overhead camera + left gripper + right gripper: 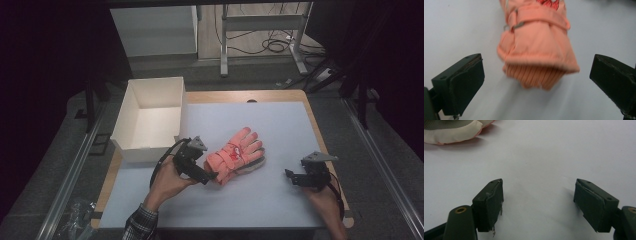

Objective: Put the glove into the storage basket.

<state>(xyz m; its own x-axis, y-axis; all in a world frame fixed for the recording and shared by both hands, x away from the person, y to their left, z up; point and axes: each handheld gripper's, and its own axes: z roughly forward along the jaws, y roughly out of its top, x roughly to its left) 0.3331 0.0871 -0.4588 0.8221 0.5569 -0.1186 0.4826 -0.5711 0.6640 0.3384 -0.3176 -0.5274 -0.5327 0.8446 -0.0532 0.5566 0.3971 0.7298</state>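
Gloves (234,156): a stacked pair on the pale table cover (280,130), near its middle, just right of the white box (150,117); we see the orange one on top and a grey-and-cream one (451,130) under it.
Look: padded orange shell, a strap with a metal buckle across the wrist, a ribbed knit cuff (534,77) poking out of the wide end, a red-and-white mark on the back — soft, and we expect it to give when squeezed.
Left gripper (200,172): jaws wide apart, one to each side of the cuff, nothing pinched; it hangs just off the cuff end.
Right gripper (297,177): jaws spread wide over bare cover, holding nothing, well apart from the pair.
Step in hand: we read this as the approach for a grasp at the cuff end.
Next move: we would bring the left jaws down around the cuff and close on both layers — too shallow a bite may lift one glove alone.
Likely goal: the open box beside it, we judge.
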